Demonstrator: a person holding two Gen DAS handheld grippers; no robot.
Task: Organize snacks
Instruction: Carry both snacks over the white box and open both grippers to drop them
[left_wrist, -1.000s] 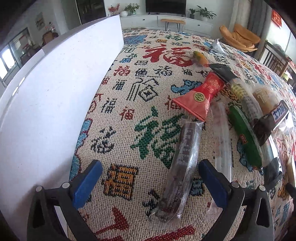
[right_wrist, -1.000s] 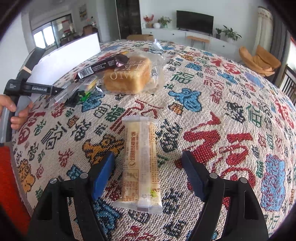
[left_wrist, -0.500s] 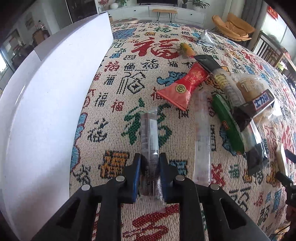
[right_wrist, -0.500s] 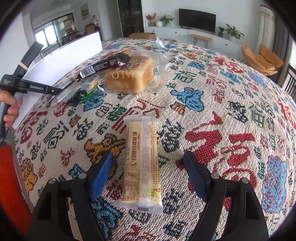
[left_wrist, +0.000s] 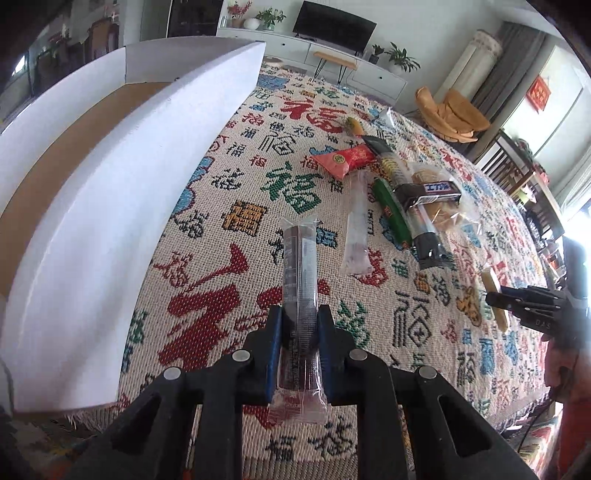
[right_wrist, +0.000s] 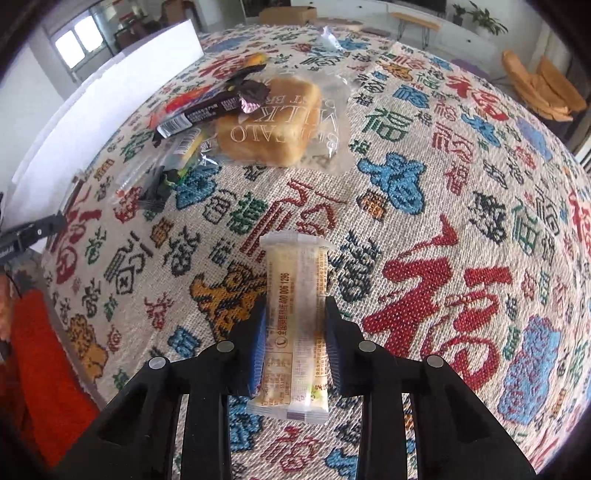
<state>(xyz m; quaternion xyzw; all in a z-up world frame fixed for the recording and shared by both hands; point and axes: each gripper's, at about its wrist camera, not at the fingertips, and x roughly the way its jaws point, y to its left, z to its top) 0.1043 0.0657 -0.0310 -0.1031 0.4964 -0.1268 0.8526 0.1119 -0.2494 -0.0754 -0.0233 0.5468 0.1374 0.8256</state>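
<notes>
Snacks: pick-up step in hand. Left gripper clamps a dark snack stick, lifted off the patterned cloth beside the white box. Right gripper jaws have just been closing, pads now against a pale wafer bar. Other snacks lie clustered. Next, likely: carry both over the box wall, then release
</notes>
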